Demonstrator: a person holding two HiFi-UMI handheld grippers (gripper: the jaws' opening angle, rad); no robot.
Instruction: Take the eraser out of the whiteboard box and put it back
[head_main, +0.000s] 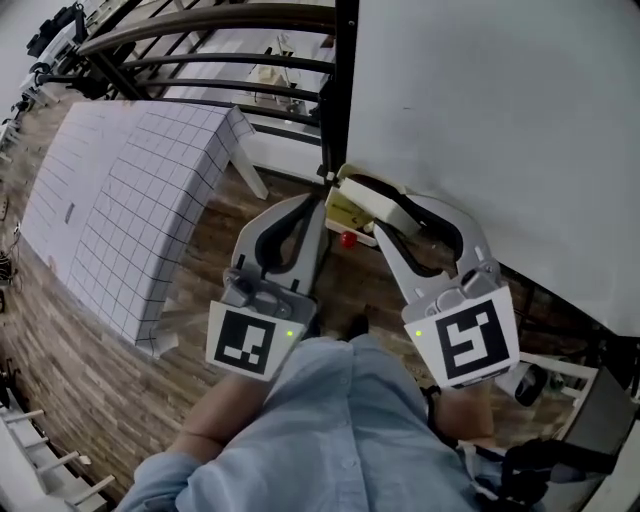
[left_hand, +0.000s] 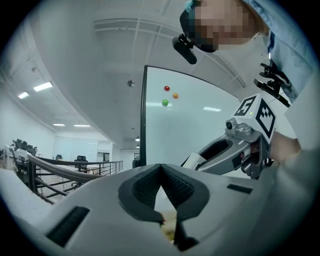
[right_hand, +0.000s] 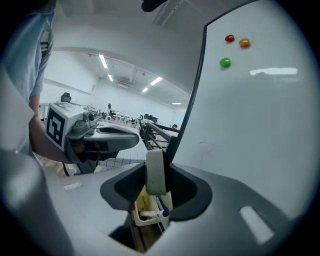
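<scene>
The eraser (right_hand: 155, 172) is a white block standing upright between the pads of my right gripper (right_hand: 155, 170), which is shut on it. It hangs just above the cream whiteboard box (right_hand: 142, 215), where a marker (right_hand: 152, 214) lies. In the head view the box (head_main: 350, 212) hangs at the whiteboard's lower left corner, with my right gripper (head_main: 388, 215) over its right part. My left gripper (head_main: 322, 205) reaches the box's left end, beside the black frame. Its fingertips meet in the left gripper view (left_hand: 161, 167), shut with nothing seen between them.
The whiteboard (head_main: 480, 120) fills the right side and carries three small magnets (right_hand: 225, 62). A table under a gridded cloth (head_main: 130, 200) stands to the left on the wooden floor. A dark railing (head_main: 200, 40) runs behind it. A small red thing (head_main: 348, 239) shows below the box.
</scene>
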